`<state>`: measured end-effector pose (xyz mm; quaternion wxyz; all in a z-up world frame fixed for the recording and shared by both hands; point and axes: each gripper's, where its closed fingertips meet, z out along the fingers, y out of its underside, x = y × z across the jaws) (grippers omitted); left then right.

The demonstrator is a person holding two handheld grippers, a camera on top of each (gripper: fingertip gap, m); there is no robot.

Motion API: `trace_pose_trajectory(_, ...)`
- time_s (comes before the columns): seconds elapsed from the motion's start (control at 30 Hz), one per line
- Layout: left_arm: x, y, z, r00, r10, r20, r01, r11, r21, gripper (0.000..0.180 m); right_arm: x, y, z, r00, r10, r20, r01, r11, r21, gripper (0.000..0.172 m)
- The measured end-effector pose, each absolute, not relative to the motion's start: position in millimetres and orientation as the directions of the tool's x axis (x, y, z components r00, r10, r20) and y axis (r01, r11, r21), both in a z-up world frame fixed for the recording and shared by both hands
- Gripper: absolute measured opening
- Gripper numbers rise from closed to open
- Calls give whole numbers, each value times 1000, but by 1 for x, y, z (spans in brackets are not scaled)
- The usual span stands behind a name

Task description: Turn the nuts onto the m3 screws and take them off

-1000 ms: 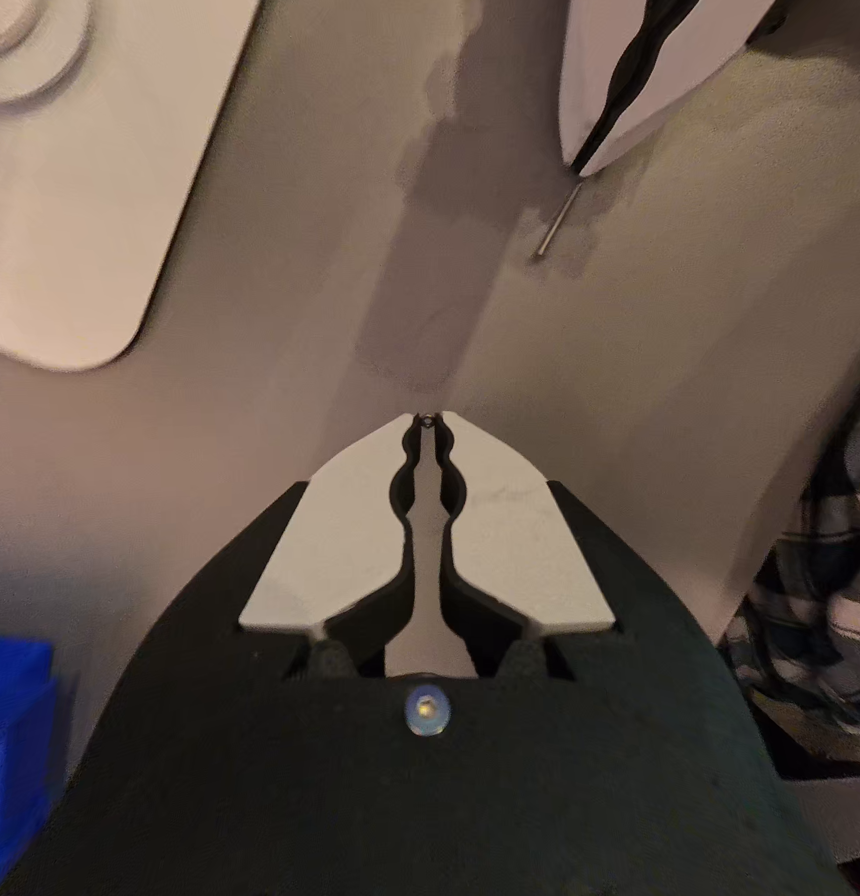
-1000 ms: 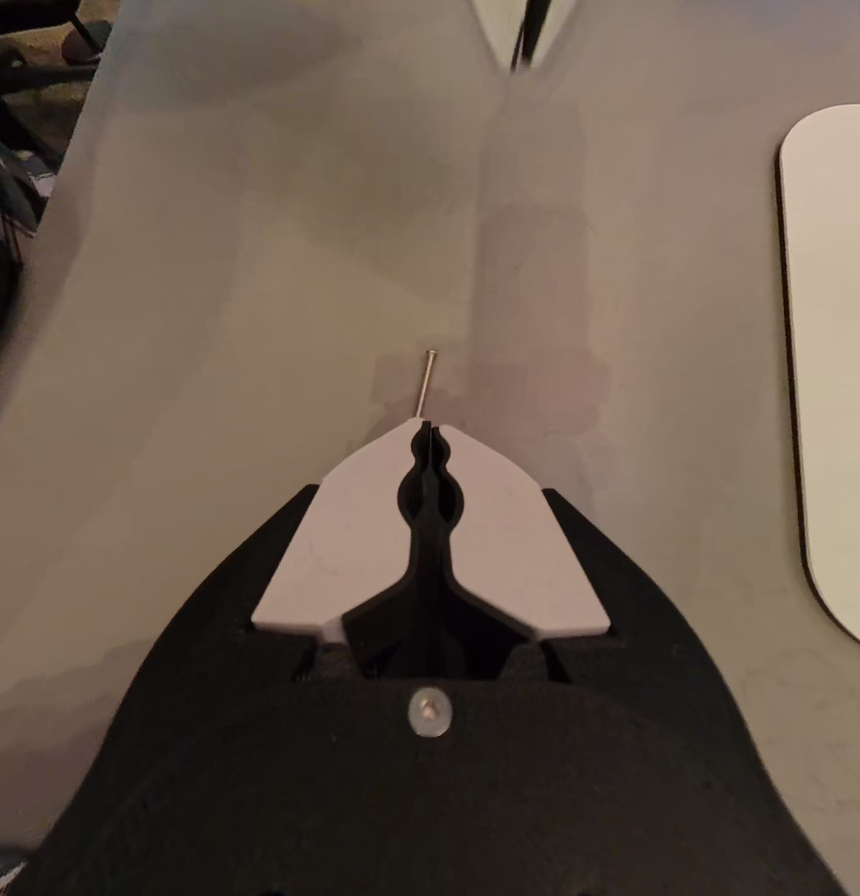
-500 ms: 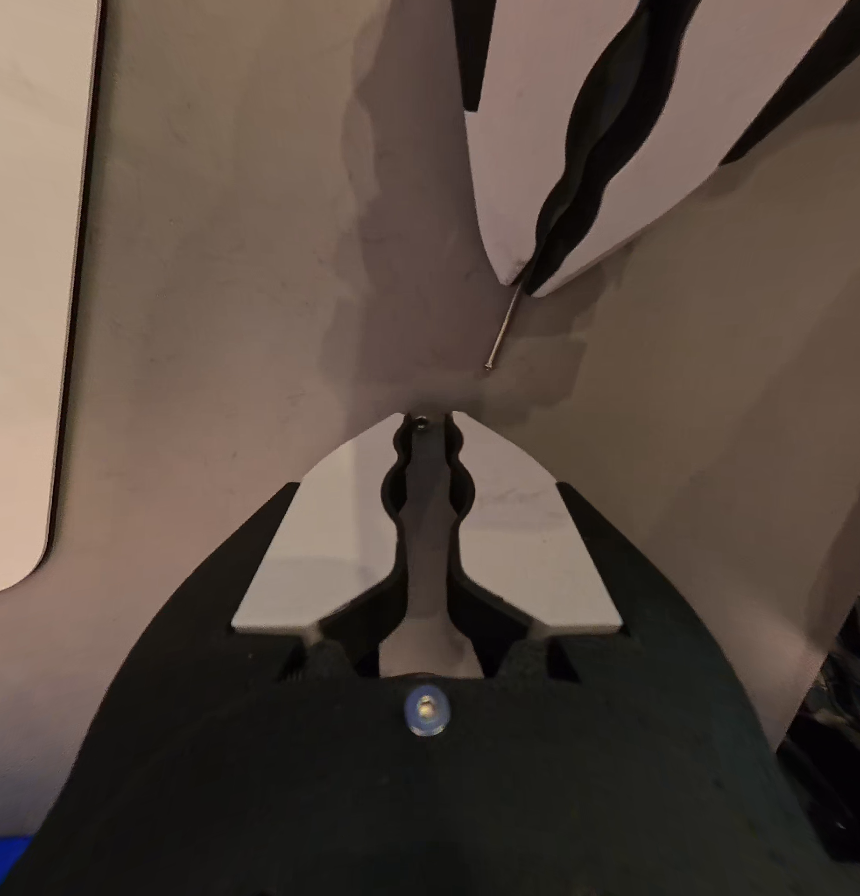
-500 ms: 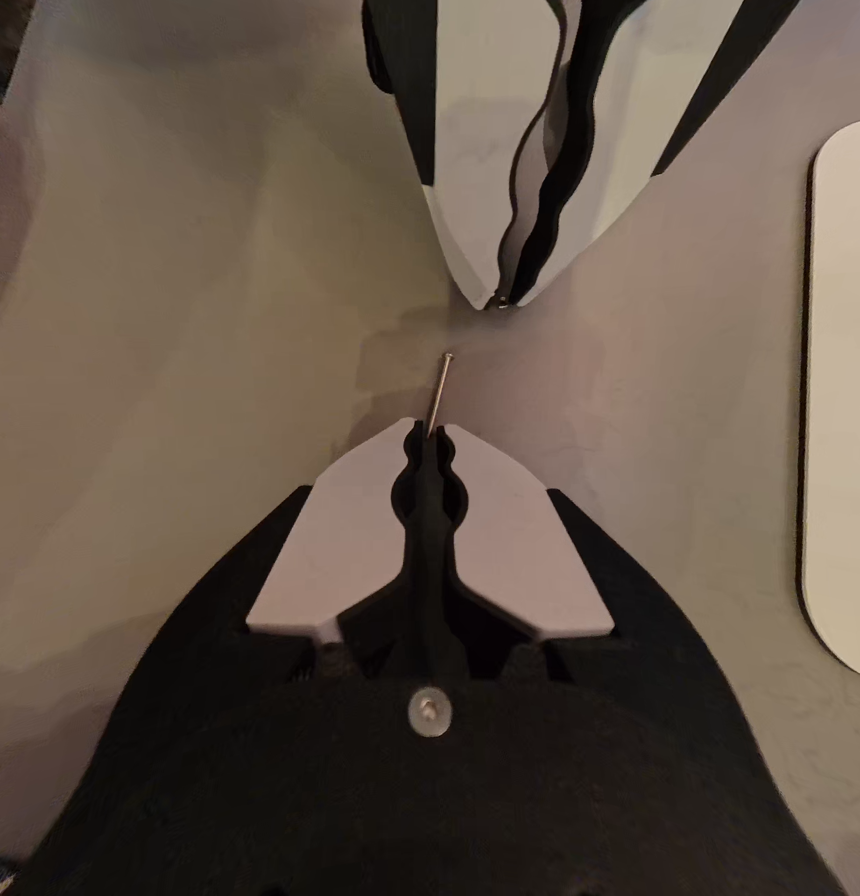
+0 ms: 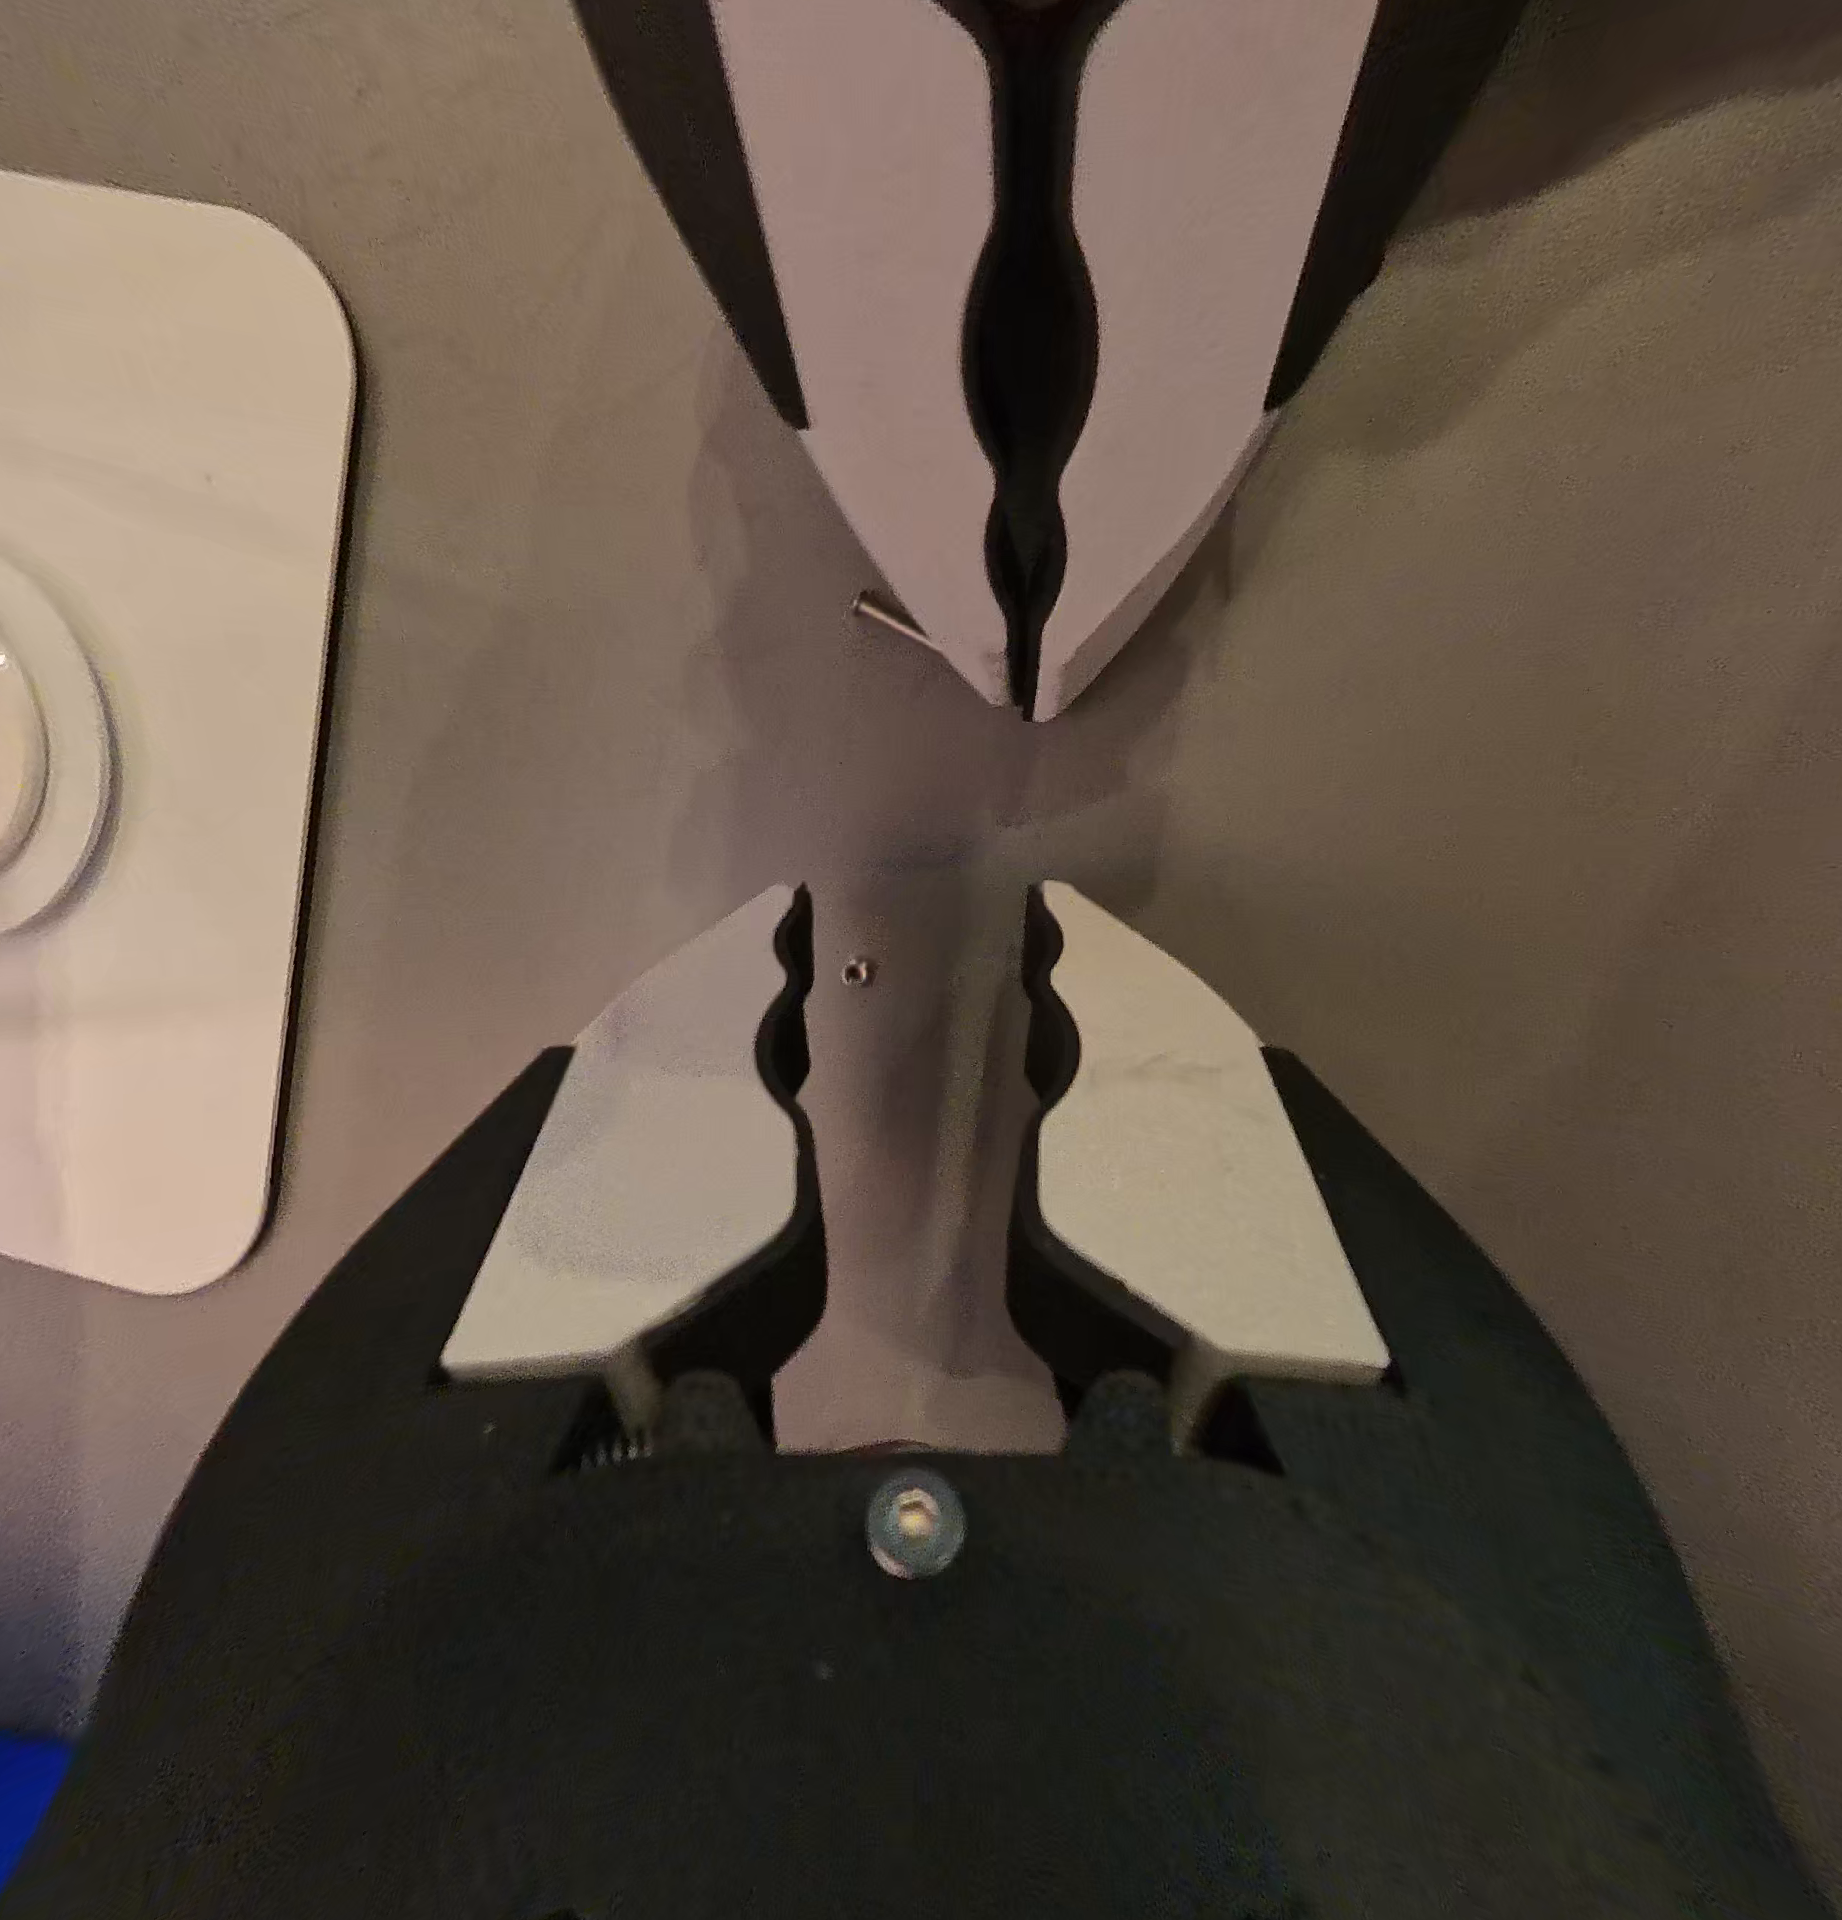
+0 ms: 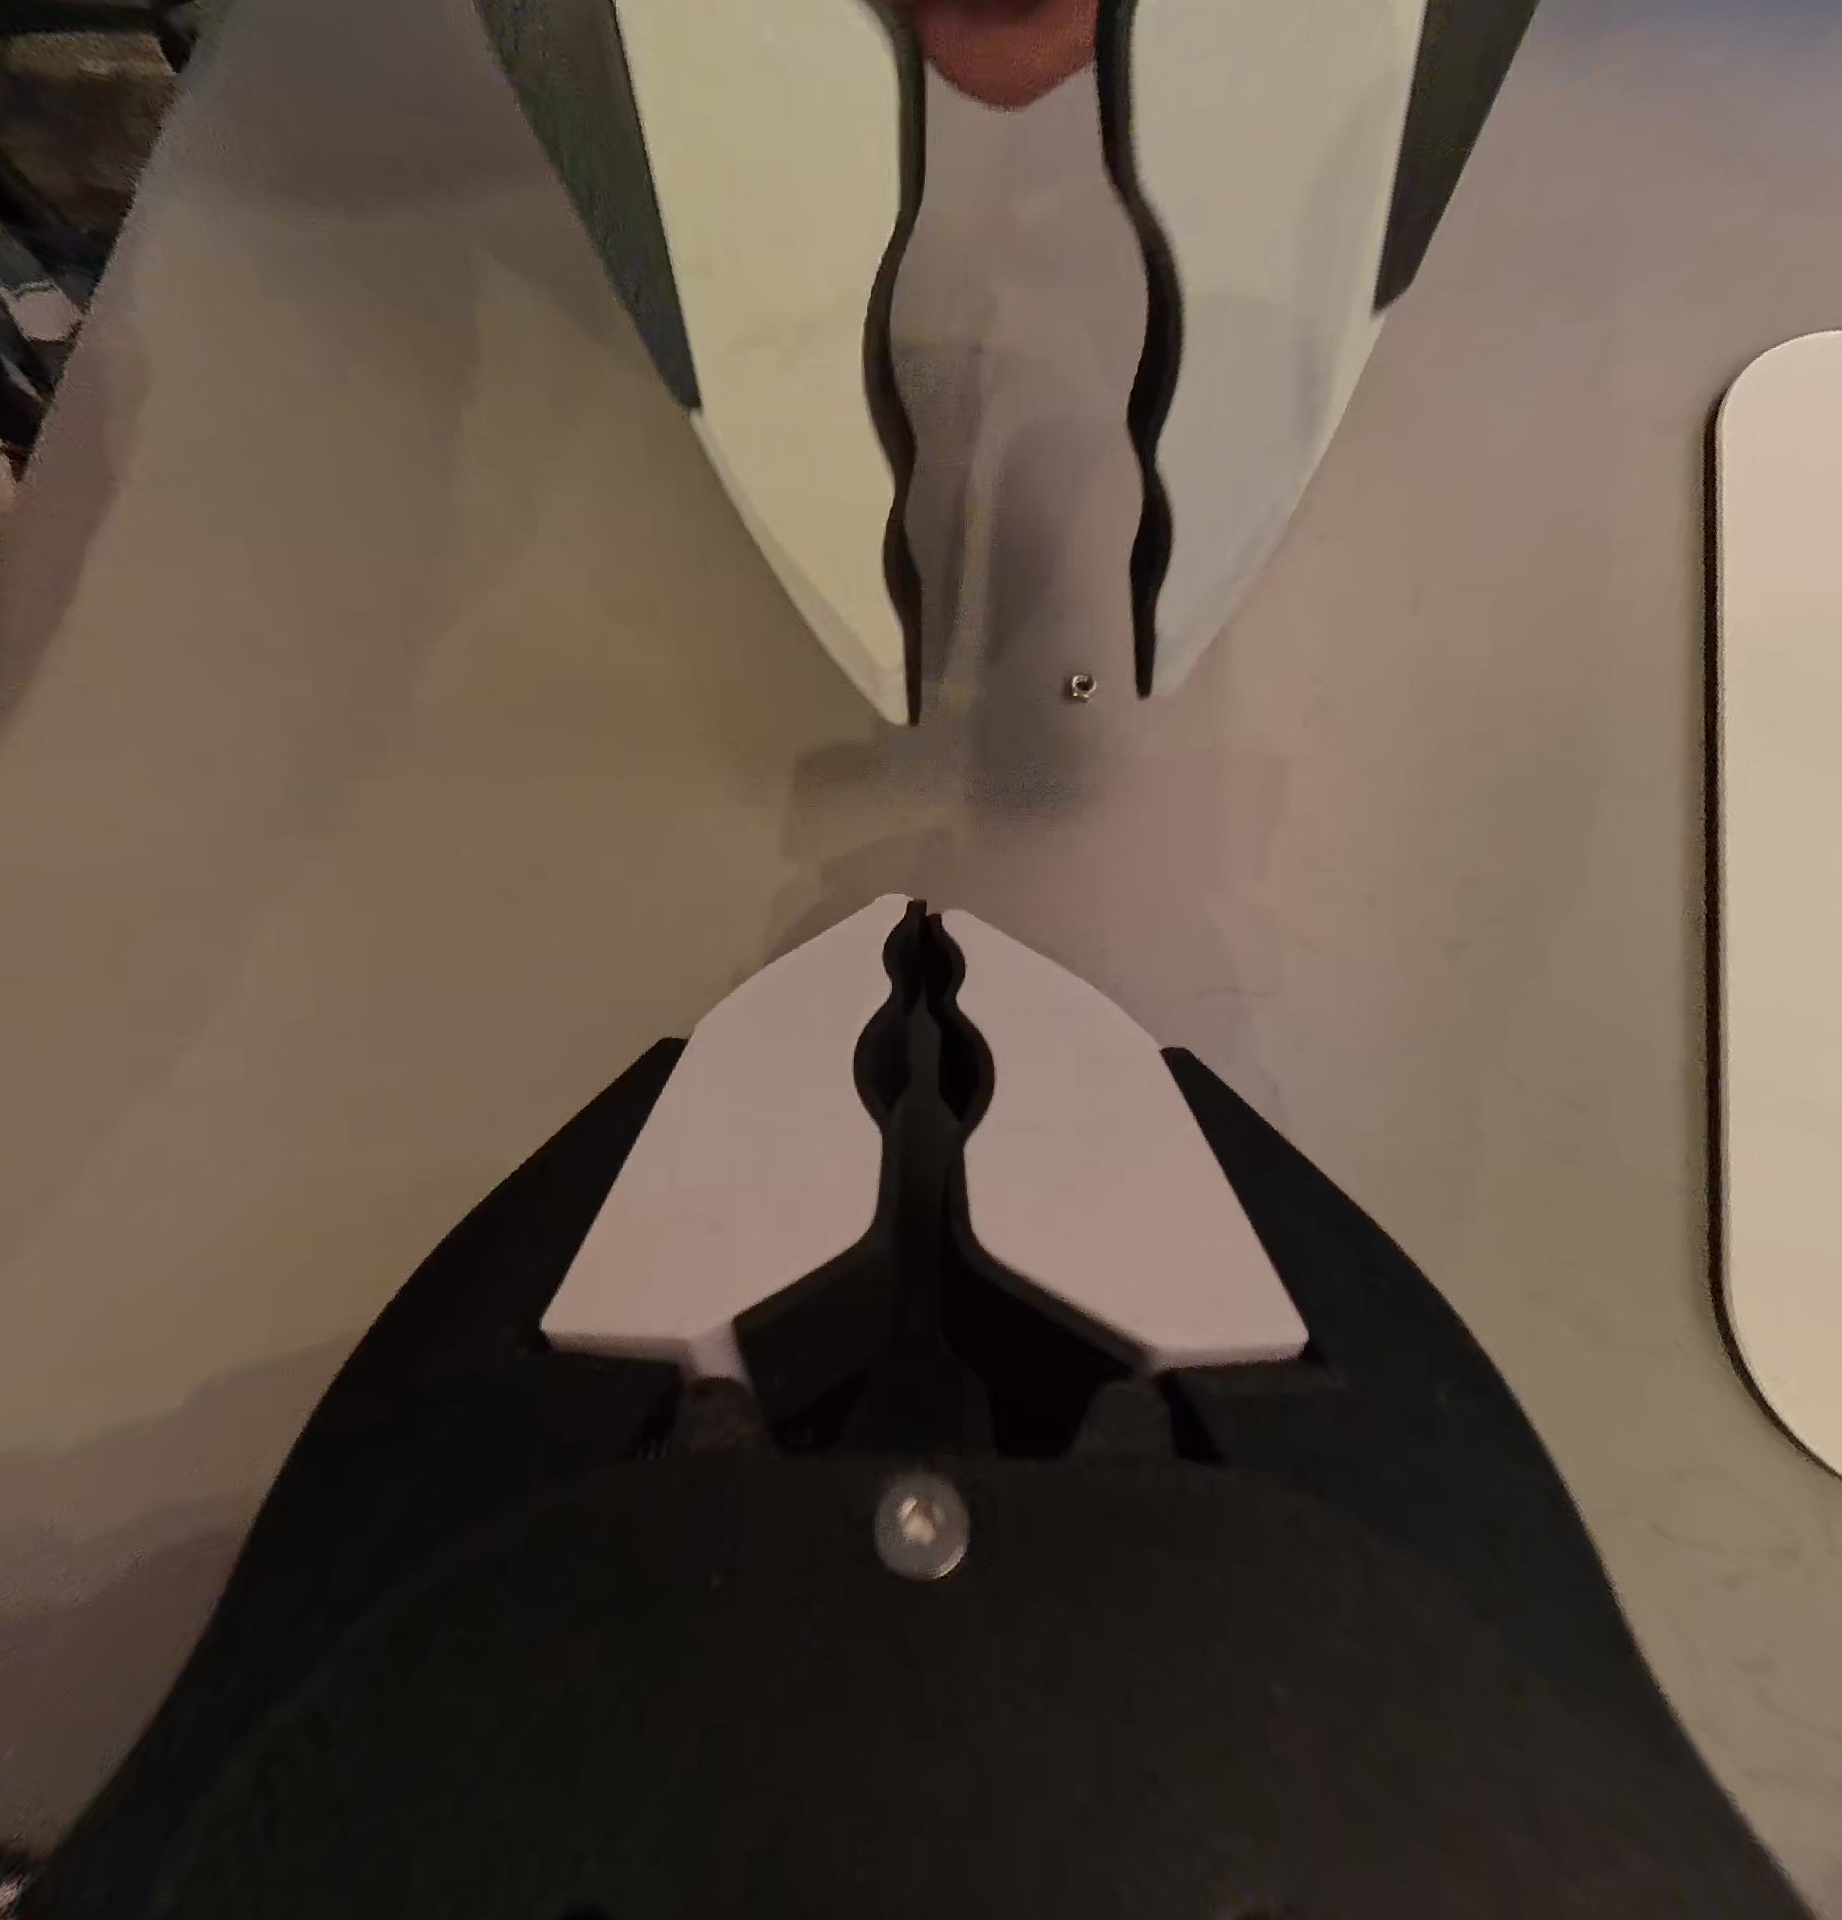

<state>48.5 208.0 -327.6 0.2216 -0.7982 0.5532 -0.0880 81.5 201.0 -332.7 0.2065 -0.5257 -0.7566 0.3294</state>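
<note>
Nut [image 5: 855, 972] lies loose between open left jaws.

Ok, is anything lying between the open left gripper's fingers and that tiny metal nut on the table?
Nothing visible does. The nut lies on the bare table between the open left gripper's fingers, nearer the left one, touching neither.

A white board [image 5: 148, 727] with rounded corners lies on the grey table [image 5: 1519, 727] at the left of the frame; a blue box [image 5: 8, 1808] is at the lower left corner.

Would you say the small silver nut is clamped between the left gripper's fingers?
No, the small silver nut lies on the grey table between the left gripper's parted fingers, touching neither.
</note>
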Motion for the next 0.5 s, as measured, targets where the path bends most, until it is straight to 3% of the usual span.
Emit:
trace_pose_trajectory(0.13, 54, 211, -331, 343, -930, -136, -865, -256, -431, 39, 87, 215, -318, -314, 948, -43, 630, 175, -757, 0)
trace_pose_trajectory(0.33, 46, 211, -323, 416, -901, -121, -800, -299, -520, 40, 111, 233, -323, -253, 967, -16, 667, 162, -727, 27)
trace_pose_trajectory(0.5, 35, 213, -330, 467, -876, -120, -761, -329, -558, 41, 118, 221, -327, -292, 955, 55, 721, 258, -644, 23)
